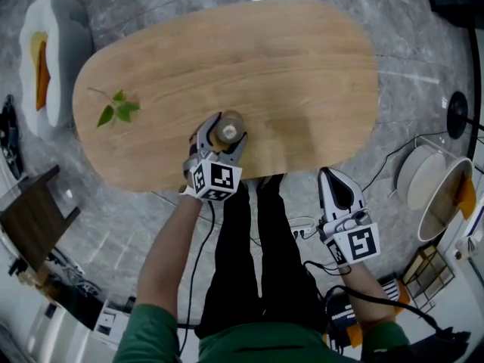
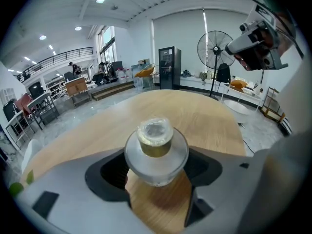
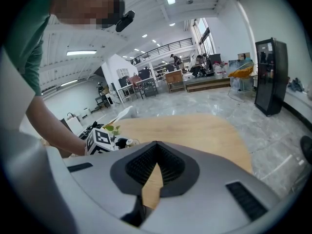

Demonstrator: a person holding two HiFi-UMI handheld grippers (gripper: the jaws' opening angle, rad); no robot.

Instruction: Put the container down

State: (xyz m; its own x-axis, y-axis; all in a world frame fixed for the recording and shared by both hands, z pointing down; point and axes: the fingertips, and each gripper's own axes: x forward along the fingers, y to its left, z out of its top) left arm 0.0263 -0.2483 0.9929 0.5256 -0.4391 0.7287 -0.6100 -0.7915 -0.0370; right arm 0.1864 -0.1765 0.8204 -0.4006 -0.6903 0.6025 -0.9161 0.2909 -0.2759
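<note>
The container [image 1: 228, 133] is a small clear glass jar [image 2: 156, 152] with a brass-coloured neck and a clear stopper. It is upright over the near middle of the oval wooden table [image 1: 287, 74]. My left gripper [image 1: 229, 126] is shut on it, one jaw pressed against each side of the jar's body. I cannot tell whether the jar's base touches the tabletop. My right gripper [image 1: 331, 175] hangs off the table's near edge, to the right of the person's legs. Its jaws [image 3: 154, 145] meet at the tips and hold nothing.
A green leaf sprig [image 1: 116, 110] lies on the table's left part. On the floor are a white and yellow egg-shaped seat [image 1: 45, 59] at the left, a dark stool [image 1: 34, 210], a round white bin [image 1: 442, 195] at the right, and cables near the feet.
</note>
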